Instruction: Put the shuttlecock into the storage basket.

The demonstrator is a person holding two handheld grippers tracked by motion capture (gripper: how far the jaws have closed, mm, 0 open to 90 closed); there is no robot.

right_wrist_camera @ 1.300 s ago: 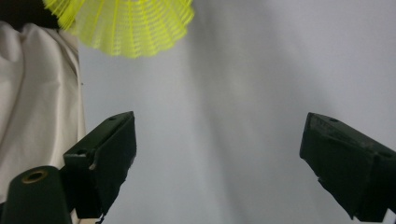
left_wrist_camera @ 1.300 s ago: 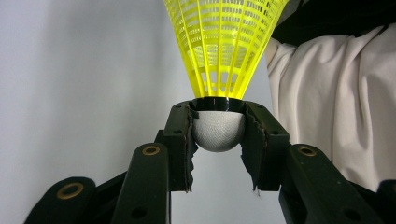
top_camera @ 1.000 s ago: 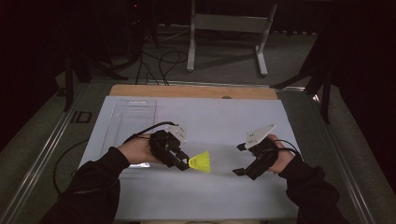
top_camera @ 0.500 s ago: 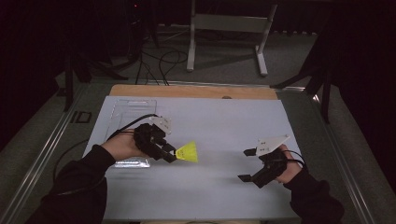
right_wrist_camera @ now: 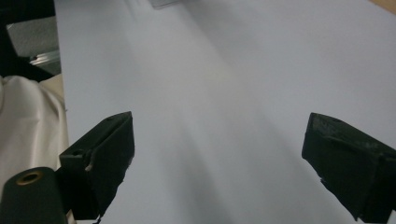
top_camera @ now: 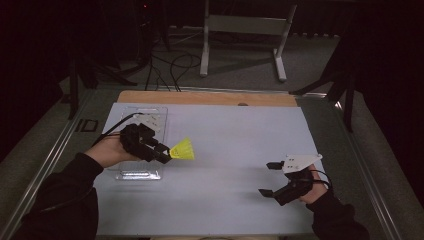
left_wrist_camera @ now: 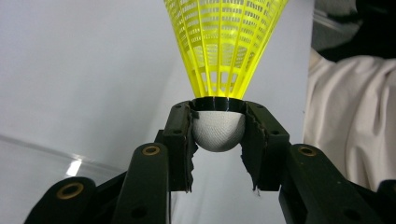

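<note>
Hidden: tray (top_camera: 131, 174) was clear and hard to trace; left hand (top_camera: 107, 151) covered its middle.
Cut off: shuttlecock (left_wrist_camera: 224, 51) skirt ran out of the left gripper view's top.
Left gripper (top_camera: 164, 156): clenched on the shuttlecock's white cork, held above the tray's right edge.
Right gripper (top_camera: 268, 178): jaws spread wide, nothing between, near the sheet's (top_camera: 235, 135) right front corner.
Open room: sheet's centre and far half bare; grippers well apart.
</note>
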